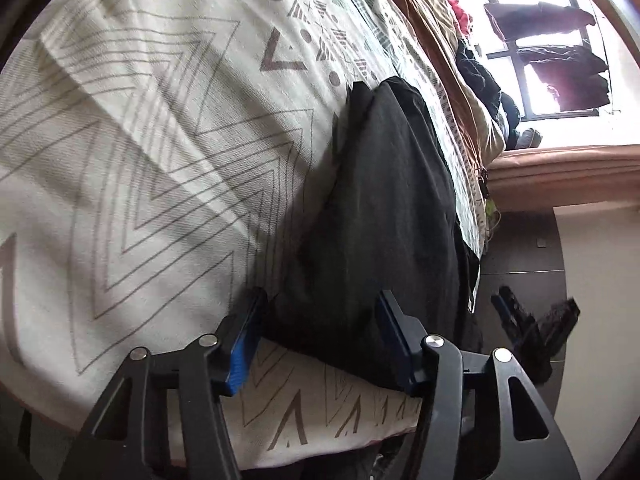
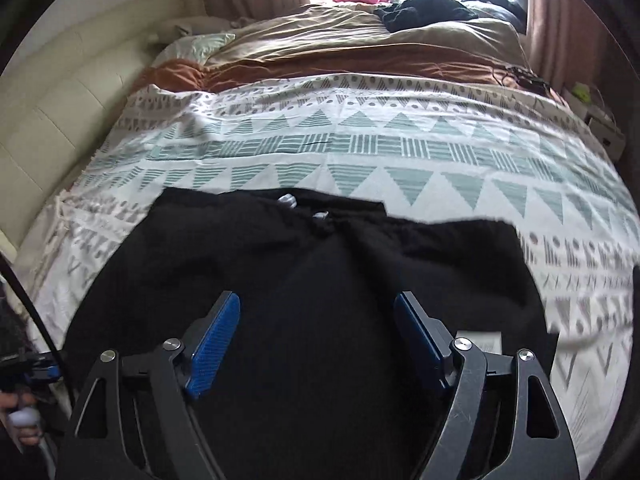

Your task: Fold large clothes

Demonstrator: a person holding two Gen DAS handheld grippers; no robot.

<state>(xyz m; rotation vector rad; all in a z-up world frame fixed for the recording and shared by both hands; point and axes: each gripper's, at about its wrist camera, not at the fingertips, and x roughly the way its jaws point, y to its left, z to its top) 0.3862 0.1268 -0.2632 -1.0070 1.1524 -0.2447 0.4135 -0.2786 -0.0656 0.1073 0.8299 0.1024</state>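
Black garment flat on the patterned bedspread, both grippers over it.

Left wrist: my left gripper (image 1: 320, 340) tilts down, jaws half-wide astride the black garment (image 1: 380, 208) edge; soft, limp, take it there. Right wrist: my right gripper (image 2: 318, 344) hovers wide, empty, above the garment (image 2: 304, 272) on the bedspread (image 2: 400, 148).

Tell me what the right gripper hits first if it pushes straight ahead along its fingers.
Most likely the black garment: it fills the view between and beyond the open right gripper, spread on the patterned bedspread. Depth is unclear, but nothing else shows in between.
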